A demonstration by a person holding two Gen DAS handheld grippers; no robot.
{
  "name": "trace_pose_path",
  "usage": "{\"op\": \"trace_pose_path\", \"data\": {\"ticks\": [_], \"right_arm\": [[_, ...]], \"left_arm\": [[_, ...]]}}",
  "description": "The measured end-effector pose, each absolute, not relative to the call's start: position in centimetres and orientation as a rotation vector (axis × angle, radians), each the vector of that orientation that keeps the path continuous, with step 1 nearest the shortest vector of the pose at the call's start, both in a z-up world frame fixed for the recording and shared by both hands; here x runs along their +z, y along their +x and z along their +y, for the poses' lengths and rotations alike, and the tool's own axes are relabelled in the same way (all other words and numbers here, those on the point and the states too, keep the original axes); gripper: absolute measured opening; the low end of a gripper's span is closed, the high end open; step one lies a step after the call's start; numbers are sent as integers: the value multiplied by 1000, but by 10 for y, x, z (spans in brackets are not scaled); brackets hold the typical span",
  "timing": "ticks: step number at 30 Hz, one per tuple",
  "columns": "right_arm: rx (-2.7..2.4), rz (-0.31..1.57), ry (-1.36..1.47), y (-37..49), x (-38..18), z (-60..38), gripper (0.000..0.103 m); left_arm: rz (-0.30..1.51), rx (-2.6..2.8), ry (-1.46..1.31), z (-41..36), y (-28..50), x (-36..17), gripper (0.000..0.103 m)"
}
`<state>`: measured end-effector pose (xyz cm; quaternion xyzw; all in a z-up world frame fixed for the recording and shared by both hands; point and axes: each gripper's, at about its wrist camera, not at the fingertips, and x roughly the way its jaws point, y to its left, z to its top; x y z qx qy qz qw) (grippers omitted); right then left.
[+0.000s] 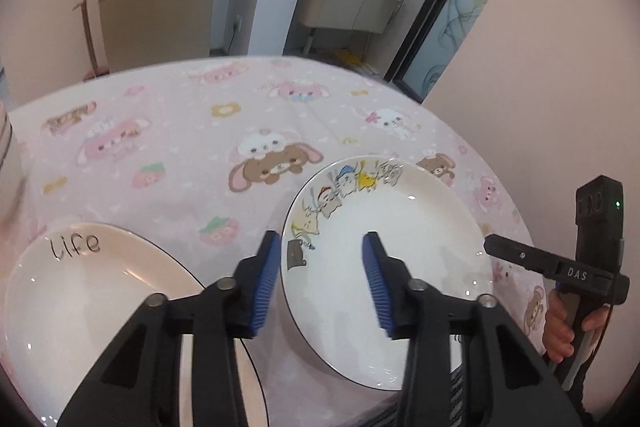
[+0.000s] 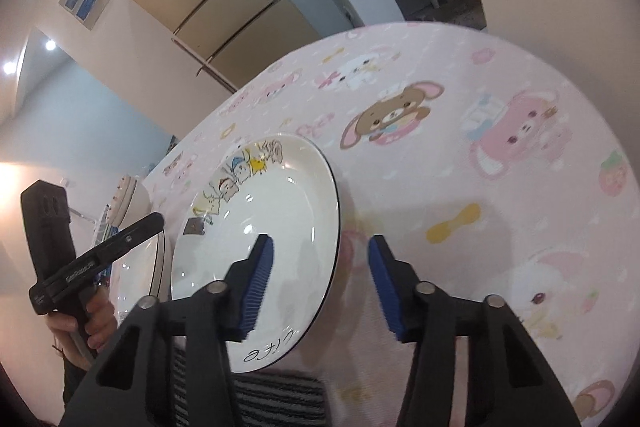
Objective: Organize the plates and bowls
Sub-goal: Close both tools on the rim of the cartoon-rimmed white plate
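Observation:
A white plate with cartoon animals on its rim [image 1: 400, 227] lies on the pink tablecloth [image 1: 180, 147]; it also shows in the right wrist view [image 2: 280, 211]. A second white plate with "Life" written on it [image 1: 88, 291] lies to its left, its edge visible in the right wrist view [image 2: 136, 275]. My left gripper [image 1: 320, 279] is open, its fingers straddling the cartoon plate's left rim. My right gripper [image 2: 320, 283] is open, straddling the same plate's right rim. The right gripper's body shows in the left wrist view [image 1: 580, 267].
The round table with the pink cartoon cloth [image 2: 480, 147] stretches beyond the plates. A pale object [image 1: 8, 155] stands at the table's left edge. A wall [image 1: 540, 47] is close on the right. A striped cloth [image 2: 280, 403] lies at the near edge.

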<state>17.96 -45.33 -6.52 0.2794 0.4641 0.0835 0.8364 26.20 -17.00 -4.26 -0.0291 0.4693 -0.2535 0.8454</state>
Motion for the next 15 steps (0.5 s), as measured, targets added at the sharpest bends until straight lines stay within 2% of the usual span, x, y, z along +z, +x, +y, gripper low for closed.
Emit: {"op": "trace_pose_path", "data": {"ticks": [1,7,10,12,15], "right_arm": [[169,991,586,180,-68,-452,35],[164,1016,542,185,-76,-442,24],[163,1035,528,187,-82,-441,17],[181,1039,534,188,-84,-440,17],[196,1041,519,189,-84,-438,17]], "left_arm": [[1002,-514,-52,-171,264,-46,34],[1051,-444,-43,-168,270,-65,32],[1103,-480,-56,-169,274,-75,22],[1102,-494,-12,-172,275,-77,9],[1090,-496,-3,-171,275,-79,9]]}}
